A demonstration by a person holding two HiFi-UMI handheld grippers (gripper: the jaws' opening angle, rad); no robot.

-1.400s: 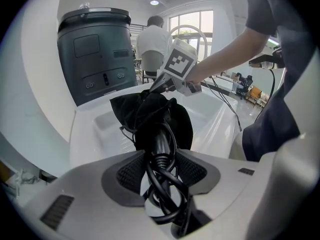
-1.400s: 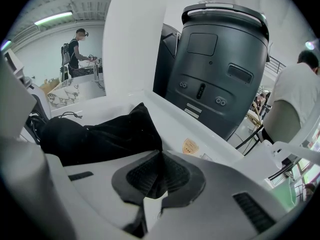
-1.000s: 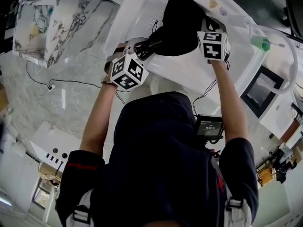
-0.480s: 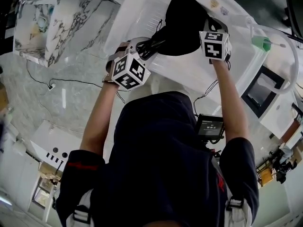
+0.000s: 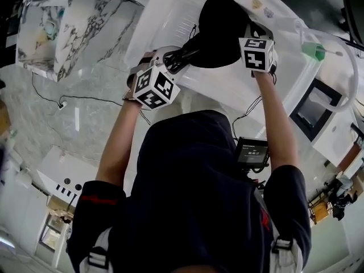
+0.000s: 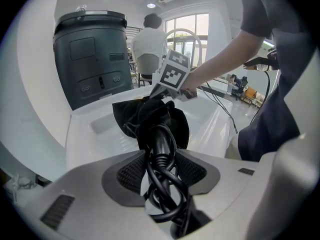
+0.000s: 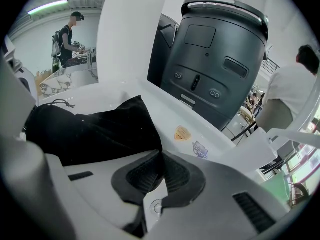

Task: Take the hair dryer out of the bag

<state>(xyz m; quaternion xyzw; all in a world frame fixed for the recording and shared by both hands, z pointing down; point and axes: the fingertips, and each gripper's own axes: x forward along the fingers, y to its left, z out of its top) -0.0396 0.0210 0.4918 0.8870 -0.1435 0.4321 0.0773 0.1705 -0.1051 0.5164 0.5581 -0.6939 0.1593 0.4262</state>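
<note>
A black drawstring bag (image 5: 219,30) lies on the white moulded surface (image 5: 239,95). Out of its mouth sticks the black hair dryer (image 6: 159,139), handle first, with its cord looped round the handle. My left gripper (image 6: 161,166) is shut on that handle and the cord loops. In the head view its fingers (image 5: 177,56) meet the bag's near left end. My right gripper (image 7: 160,156) is shut on a corner of the bag (image 7: 90,129), and the fabric runs pinched in between the pads. Its marker cube (image 5: 256,54) sits at the bag's right side. The dryer's head is hidden inside the bag.
A dark grey drum-shaped machine (image 7: 215,64) stands behind the bag. Two stickers (image 7: 182,133) mark the white surface. A marble counter (image 5: 74,21) is at the far left and a green item (image 5: 311,51) at the right. A person in a white shirt (image 6: 147,44) stands beyond.
The bag has shifted very slightly up and to the right in the head view. Both grips are unchanged.
</note>
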